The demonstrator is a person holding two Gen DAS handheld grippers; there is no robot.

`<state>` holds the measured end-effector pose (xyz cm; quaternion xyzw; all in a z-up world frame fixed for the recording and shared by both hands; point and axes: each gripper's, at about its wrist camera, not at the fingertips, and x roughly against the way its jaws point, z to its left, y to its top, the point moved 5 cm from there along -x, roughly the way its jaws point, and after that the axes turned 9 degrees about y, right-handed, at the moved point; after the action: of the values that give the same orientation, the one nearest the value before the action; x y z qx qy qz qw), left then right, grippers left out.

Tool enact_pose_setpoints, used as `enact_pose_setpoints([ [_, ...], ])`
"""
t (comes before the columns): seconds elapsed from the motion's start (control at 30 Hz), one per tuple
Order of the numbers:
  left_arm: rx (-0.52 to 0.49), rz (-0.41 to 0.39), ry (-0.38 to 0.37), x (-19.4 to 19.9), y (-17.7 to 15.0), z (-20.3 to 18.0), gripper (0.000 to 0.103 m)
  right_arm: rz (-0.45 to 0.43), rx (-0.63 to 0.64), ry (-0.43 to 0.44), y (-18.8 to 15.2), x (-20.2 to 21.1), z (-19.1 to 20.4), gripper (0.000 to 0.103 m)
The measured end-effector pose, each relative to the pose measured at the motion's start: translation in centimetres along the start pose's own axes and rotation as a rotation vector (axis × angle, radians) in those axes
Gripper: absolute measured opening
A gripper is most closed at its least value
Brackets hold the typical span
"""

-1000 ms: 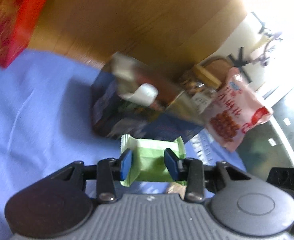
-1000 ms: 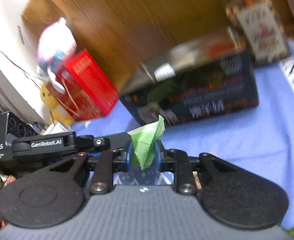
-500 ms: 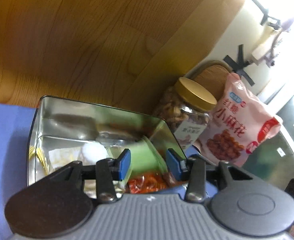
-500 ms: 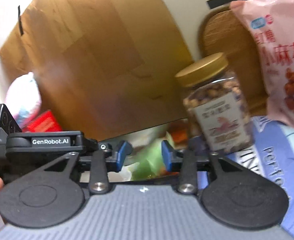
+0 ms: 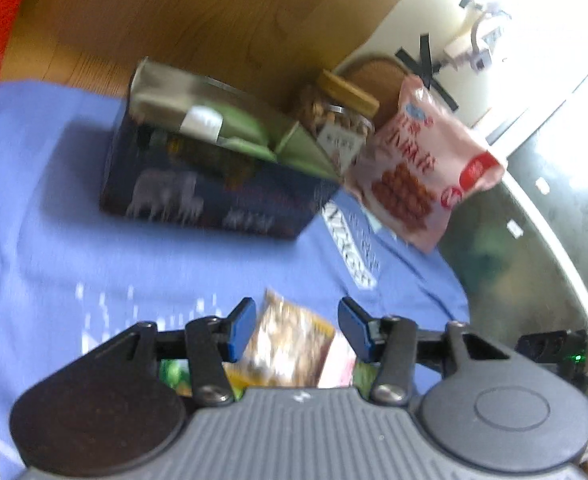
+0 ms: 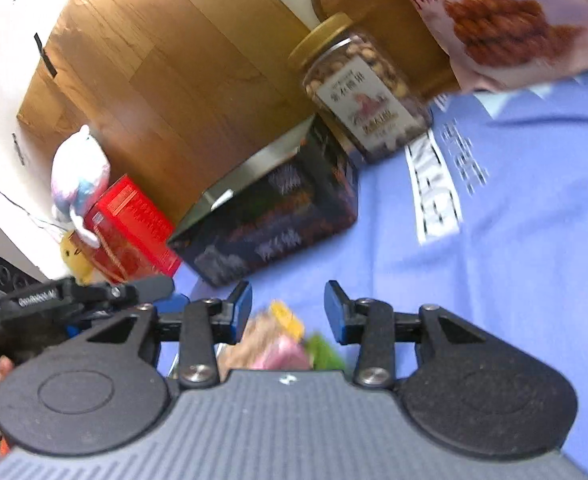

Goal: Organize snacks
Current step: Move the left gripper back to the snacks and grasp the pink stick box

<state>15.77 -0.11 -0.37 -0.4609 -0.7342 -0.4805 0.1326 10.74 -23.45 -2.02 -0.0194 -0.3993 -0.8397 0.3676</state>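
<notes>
Blue cloth (image 5: 54, 248) over the work surface, printed with white block lettering (image 6: 437, 192), blurred and unreadable. Wood-grain panel (image 5: 214, 12) behind; white wall beyond with black tape marks.

Dark blue tin (image 5: 214, 196), open-topped, standing on the cloth against the panel. White animal figure and pale characters on its side, too smeared to read. Green packets (image 5: 246, 132) and a white item lying inside.

Clear jar of nuts (image 6: 365, 92), gold lid, upright just beside the tin. Pale label with dark characters and a reddish figure, not legible.

Pink snack bag (image 5: 421, 164), leaning just beside the jar. Red Chinese characters, a blue badge, a red emblem, a picture of fried twists.

Red box (image 6: 130, 232) at the far end of the tin, plush toy (image 6: 78, 176) resting on it.

Left gripper (image 5: 297, 330): jaws partly apart, just been opening, nothing clamped. Brown-and-yellow snack packet (image 5: 294, 344) lying on the cloth in the gap, close below; contact with the pads cannot be told through blur. "GenRobot" lettering faint on its body in the right wrist view.

Right gripper (image 6: 288, 312): jaws partly apart, opened within the last second, pressing on nothing. Small loose packets (image 6: 282, 344), yellow, pink and green, on the cloth between and below the fingers.
</notes>
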Motion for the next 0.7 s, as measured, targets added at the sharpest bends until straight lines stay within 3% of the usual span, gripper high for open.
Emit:
enact_pose_setpoints([
  [0.1, -0.020, -0.017, -0.024, 1.6, -2.2, -0.5, 0.047, -0.004, -0.008, 0.013, -1.6, 1.7, 1.0, 0.044],
  [0.23, -0.092, -0.016, -0.004, 2.5, -4.5, -1.5, 0.047, 0.012, 0.044, 0.013, -3.4, 2.9, 2.8, 0.044],
  [0.47, -0.094, 0.107, 0.016, 0.3, -7.1, -2.0, 0.047, 0.076, 0.145, -0.023, -6.2, 2.8, 4.2, 0.044],
  [0.57, -0.104, 0.111, 0.014, 0.0, -7.7, -3.0, 0.050, 0.101, 0.206, -0.063, -7.5, 3.1, 4.5, 0.044],
  [0.7, -0.060, 0.170, -0.105, -0.8, -8.4, -5.2, 0.052, 0.082, 0.226, -0.122, -8.2, 4.6, 4.0, 0.044],
])
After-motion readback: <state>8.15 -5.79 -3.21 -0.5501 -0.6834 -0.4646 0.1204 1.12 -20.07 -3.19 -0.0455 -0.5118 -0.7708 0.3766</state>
